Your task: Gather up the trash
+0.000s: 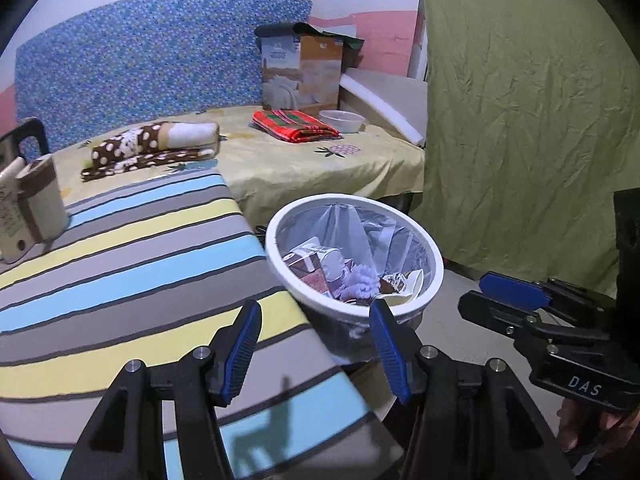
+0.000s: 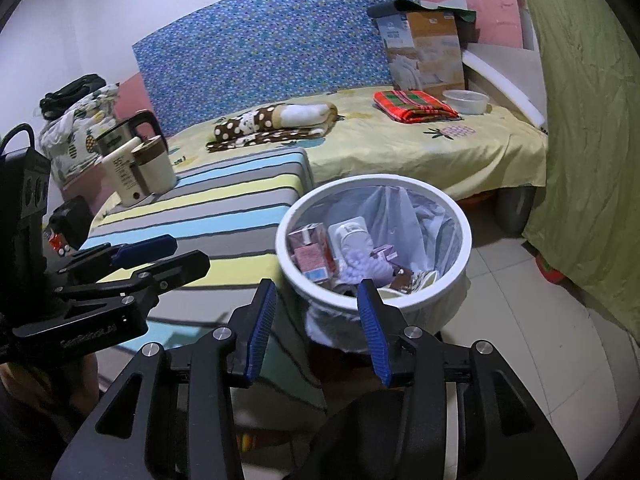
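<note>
A small bedroom with a low bed and a striped worktop.

The bed (image 2: 400, 148) wore a yellow sheet, backed by a blue patterned headboard (image 2: 264, 52) against a white and pink wall (image 2: 120, 8). A green curtain (image 1: 528, 100) hung on the right, over a pale tiled floor (image 2: 532, 320); the striped worktop (image 1: 120, 264) stood in front.

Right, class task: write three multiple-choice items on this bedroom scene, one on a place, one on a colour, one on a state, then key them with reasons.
1. The waste bin stands:
A on the bed
B on the floor beside the striped surface
C on a shelf

2. The folded cloth is mainly:
A red
B black
C white

3. The right gripper is:
A shut on a box
B shut, empty
C open, empty

Key: B, its base meets the tiles; A, red checks show; C, its jaws stand apart with nothing between.
</note>
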The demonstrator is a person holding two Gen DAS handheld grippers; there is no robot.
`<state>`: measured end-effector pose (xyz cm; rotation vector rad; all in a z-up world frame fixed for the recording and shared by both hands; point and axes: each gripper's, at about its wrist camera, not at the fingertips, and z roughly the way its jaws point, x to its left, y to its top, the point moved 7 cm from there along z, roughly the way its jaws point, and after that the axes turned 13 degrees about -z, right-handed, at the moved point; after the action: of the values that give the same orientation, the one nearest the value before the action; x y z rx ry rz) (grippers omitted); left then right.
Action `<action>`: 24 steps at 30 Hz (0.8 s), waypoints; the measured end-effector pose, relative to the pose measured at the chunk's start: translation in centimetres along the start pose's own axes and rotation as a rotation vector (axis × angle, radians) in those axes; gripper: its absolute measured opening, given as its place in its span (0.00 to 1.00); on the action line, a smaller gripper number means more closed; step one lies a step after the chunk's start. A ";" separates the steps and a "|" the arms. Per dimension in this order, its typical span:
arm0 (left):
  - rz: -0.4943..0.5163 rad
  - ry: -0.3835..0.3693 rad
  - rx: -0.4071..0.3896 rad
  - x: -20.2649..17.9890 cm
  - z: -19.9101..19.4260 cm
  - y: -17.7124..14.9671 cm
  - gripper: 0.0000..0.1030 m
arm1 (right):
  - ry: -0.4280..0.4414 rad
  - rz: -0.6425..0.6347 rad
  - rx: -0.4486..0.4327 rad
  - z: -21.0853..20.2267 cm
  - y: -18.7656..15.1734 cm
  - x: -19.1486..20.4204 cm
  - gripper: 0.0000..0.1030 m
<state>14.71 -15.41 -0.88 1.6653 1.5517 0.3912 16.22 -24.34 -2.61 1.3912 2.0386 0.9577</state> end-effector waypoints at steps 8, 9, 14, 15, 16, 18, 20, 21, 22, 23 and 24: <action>-0.006 0.020 -0.037 -0.2 -3.2 -1.5 0.54 | -0.008 -0.036 -0.026 -1.9 -0.2 1.2 0.43; -0.008 0.019 -0.039 -0.2 -3.6 -1.7 0.54 | -0.008 -0.038 -0.029 -2.0 -0.2 1.3 0.43; -0.012 0.017 -0.052 -0.4 -4.8 -2.2 0.54 | -0.011 -0.041 -0.041 -2.5 -0.4 1.7 0.43; -0.011 0.018 -0.054 -0.4 -5.0 -2.3 0.54 | -0.013 -0.042 -0.043 -2.6 -0.4 1.7 0.43; -0.009 0.019 -0.056 -0.5 -5.2 -2.3 0.54 | -0.015 -0.042 -0.045 -2.8 -0.5 1.8 0.43; -0.009 0.021 -0.059 -0.5 -5.4 -2.5 0.54 | -0.019 -0.043 -0.048 -2.9 -0.5 1.9 0.43; -0.009 0.021 -0.064 -0.5 -5.7 -2.6 0.54 | -0.021 -0.045 -0.051 -3.1 -0.7 2.2 0.43; -0.010 0.021 -0.065 -0.6 -5.7 -2.7 0.54 | -0.022 -0.046 -0.050 -3.1 -0.7 2.2 0.43; -0.010 0.021 -0.067 -0.5 -5.8 -2.7 0.54 | -0.024 -0.047 -0.049 -3.1 -0.7 2.3 0.43; -0.010 0.021 -0.068 -0.6 -5.9 -2.8 0.54 | -0.022 -0.047 -0.049 -3.1 -0.7 2.2 0.43; -0.009 0.021 -0.068 -0.6 -6.0 -2.8 0.54 | -0.022 -0.047 -0.048 -3.2 -0.8 2.3 0.43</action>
<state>8.51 -14.12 0.98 1.6061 1.5439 0.4530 12.63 -23.23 -1.24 1.3169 2.0099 0.9611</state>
